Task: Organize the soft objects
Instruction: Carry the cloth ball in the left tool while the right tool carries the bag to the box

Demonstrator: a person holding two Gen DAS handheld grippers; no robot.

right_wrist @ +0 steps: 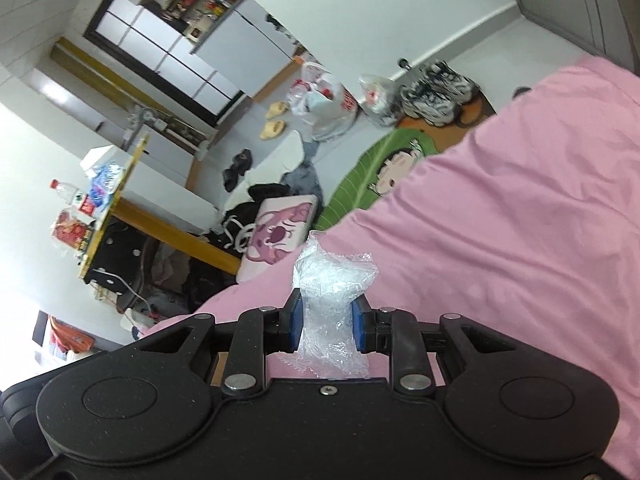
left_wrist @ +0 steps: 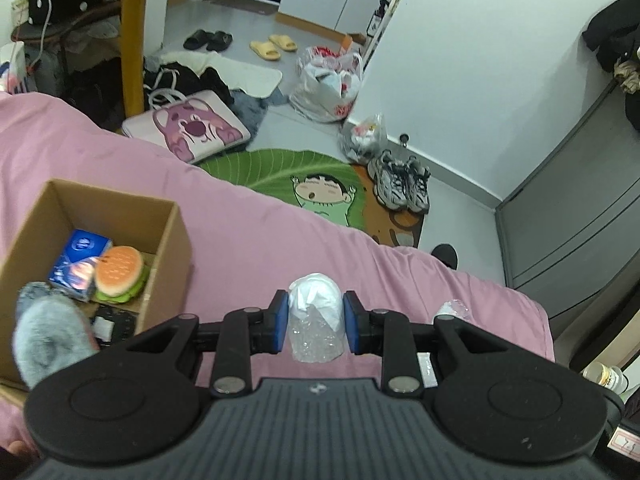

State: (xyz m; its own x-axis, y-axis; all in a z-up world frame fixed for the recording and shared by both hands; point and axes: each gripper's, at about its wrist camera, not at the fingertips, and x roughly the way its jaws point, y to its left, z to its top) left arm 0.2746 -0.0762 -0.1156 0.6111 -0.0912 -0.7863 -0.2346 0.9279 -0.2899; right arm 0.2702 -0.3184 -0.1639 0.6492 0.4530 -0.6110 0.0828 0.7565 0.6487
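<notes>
From your left wrist camera, your left gripper (left_wrist: 316, 322) is clamped on a clear plastic packet (left_wrist: 316, 320) with white tissue-like material inside; both blue pads press its sides, and it hangs above the pink bedsheet (left_wrist: 260, 240). To the left on the bed stands an open cardboard box (left_wrist: 168, 240). Inside it you can see a blue tissue pack (left_wrist: 78, 258) leaning against a plush hamburger (left_wrist: 120, 274), with a grey furry item (left_wrist: 44, 332) at the near end and something dark beneath that you cannot make out. A second bit of clear plastic (left_wrist: 454, 308) shows just right of your gripper. Beyond the bed, on the floor, lie a pink cartoon bag (left_wrist: 188, 132), a filled plastic shopping bag (left_wrist: 330, 84) and a pair of sneakers (left_wrist: 400, 182).

From your right wrist camera, your right gripper (right_wrist: 327, 326) is closed tight on a crumpled clear plastic wrap (right_wrist: 334, 280), which bulges out above the pads, over the same pink sheet. The box does not appear here.
</notes>
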